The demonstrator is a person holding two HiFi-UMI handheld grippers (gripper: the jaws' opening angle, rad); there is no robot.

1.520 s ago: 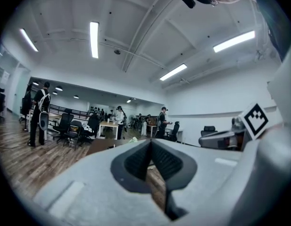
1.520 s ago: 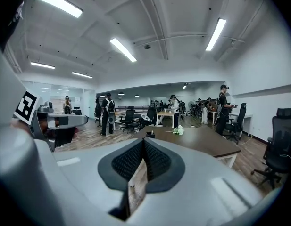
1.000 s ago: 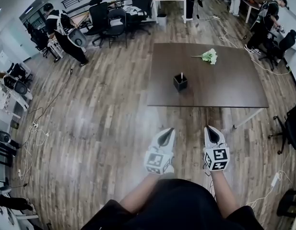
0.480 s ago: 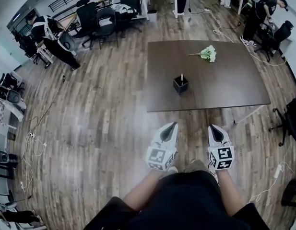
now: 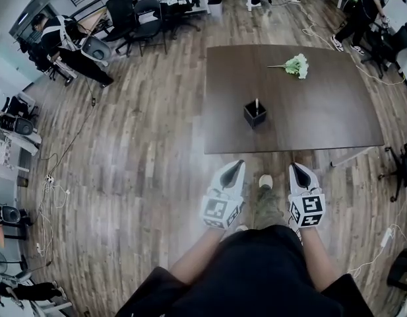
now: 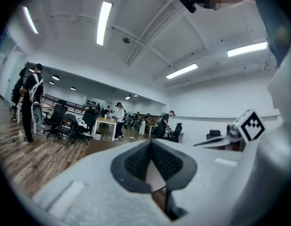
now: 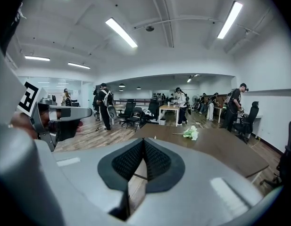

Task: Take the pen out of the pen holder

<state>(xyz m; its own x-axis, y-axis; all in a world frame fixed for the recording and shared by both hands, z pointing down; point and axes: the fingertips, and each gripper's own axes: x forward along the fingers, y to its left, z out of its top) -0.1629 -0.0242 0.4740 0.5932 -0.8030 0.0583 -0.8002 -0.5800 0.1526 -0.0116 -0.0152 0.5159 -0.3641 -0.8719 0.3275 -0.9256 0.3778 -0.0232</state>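
A black square pen holder (image 5: 254, 114) stands near the front edge of a dark brown table (image 5: 328, 117), with one pen (image 5: 256, 103) sticking up out of it. My left gripper (image 5: 240, 163) and right gripper (image 5: 293, 166) are both short of the table, over the wooden floor, pointing toward it. Each is shut with nothing between its jaws. In the left gripper view the left gripper (image 6: 151, 142) shows its tips touching; the right gripper view shows the right gripper (image 7: 143, 140) the same way. The holder is hidden in both gripper views.
A bunch of pale green flowers (image 5: 294, 65) lies at the table's far side, also seen as flowers (image 7: 190, 133) in the right gripper view. Office chairs (image 5: 138, 15), desks and several people stand at the back. Cables (image 5: 51, 183) run over the floor at left.
Both grippers have come closer to the table's front edge as the person walks toward it. The table and pen holder now sit lower and nearer in the head view. Jaws stay shut.
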